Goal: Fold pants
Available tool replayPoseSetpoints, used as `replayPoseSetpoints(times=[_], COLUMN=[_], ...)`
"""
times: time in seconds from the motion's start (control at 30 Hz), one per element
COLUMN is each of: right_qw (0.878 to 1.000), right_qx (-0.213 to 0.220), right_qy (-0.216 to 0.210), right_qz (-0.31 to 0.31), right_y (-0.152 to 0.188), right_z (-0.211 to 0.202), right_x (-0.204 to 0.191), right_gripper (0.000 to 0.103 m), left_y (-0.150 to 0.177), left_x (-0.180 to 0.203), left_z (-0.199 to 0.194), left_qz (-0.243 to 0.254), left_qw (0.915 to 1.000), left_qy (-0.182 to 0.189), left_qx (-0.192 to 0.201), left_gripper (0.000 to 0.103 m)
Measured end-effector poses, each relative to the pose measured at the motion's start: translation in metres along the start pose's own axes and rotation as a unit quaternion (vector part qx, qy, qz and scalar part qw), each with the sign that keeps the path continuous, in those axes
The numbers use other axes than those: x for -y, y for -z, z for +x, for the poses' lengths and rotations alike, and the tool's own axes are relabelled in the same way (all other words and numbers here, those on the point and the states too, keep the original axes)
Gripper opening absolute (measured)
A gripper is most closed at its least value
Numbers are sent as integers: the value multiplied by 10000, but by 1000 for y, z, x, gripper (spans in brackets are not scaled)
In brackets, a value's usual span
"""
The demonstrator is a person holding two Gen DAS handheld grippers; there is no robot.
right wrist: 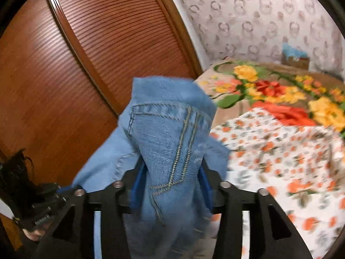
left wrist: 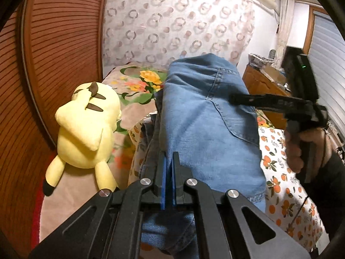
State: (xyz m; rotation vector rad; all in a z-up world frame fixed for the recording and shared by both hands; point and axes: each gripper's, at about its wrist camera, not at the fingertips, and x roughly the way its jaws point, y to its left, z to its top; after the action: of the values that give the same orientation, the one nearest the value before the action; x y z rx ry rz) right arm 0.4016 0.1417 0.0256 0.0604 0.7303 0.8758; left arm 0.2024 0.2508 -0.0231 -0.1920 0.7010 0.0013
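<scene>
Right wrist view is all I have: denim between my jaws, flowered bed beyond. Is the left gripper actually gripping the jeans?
Observer: Yes. The left gripper has its jaws shut on a fold of the jeans, which rise away from it.
Operator: Anything on the bed near it?
Observer: A yellow plush toy lies on the bed, just left of the jeans.
Operator: And on the other side?
Observer: A wooden dresser stands past the bed on the right, with clutter on top.
</scene>
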Motion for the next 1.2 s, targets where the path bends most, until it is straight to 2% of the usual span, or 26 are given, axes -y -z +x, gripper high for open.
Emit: replayPoseSetpoints(times=[0.1,0.2,0.23,0.27,0.3,0.33,0.43,0.53,0.73,0.9,0.97,1.07,1.2], right_qw=[9984,9913,9891,9892,9908,9914,9876,9921,9919,9909,9905,9896,9882], right_qx=[172,646,777,819,732,626,317,-37,148,482,559,666,780], right_qy=[427,809,864,759,600,554,960,952,974,806,759,729,793], right_qz=[-327,-810,-901,-947,-963,-1003,-1205,-815,-799,-959,-1003,-1049,-1056], right_y=[-3,4,4,4,4,11,11,5,4,31,46,68,93], right_z=[-16,-37,-42,-42,-38,-34,-3,26,14,-33,-49,-73,-105], right_x=[-17,-54,-60,-65,-67,-70,-65,-49,-68,-96,-101,-106,-111], right_gripper=[56,56,53,39,32,32,31,31,31,31,31,31,32], left_y=[2,5,3,4,5,4,6,5,3,2,3,3,6], left_x=[0,1,4,4,5,5,5,9,19,35,46,61,82], left_z=[2,3,0,2,3,3,4,1,-18,-50,-60,-73,-88], left_qz=[13,-7,-8,-1,5,12,17,18,47,148,275,375,524], left_qw=[10000,9998,9998,9997,9996,9996,9996,9997,9992,9981,9969,9963,9950], left_qy=[-54,-153,-170,-206,-234,-250,-266,-240,-395,-457,-541,-462,-391], left_qx=[-40,-94,-106,-127,-143,-145,-122,-82,82,397,500,613,757], left_gripper=[5,5,5,5,5,5,5,5,5,6,14,21,37])
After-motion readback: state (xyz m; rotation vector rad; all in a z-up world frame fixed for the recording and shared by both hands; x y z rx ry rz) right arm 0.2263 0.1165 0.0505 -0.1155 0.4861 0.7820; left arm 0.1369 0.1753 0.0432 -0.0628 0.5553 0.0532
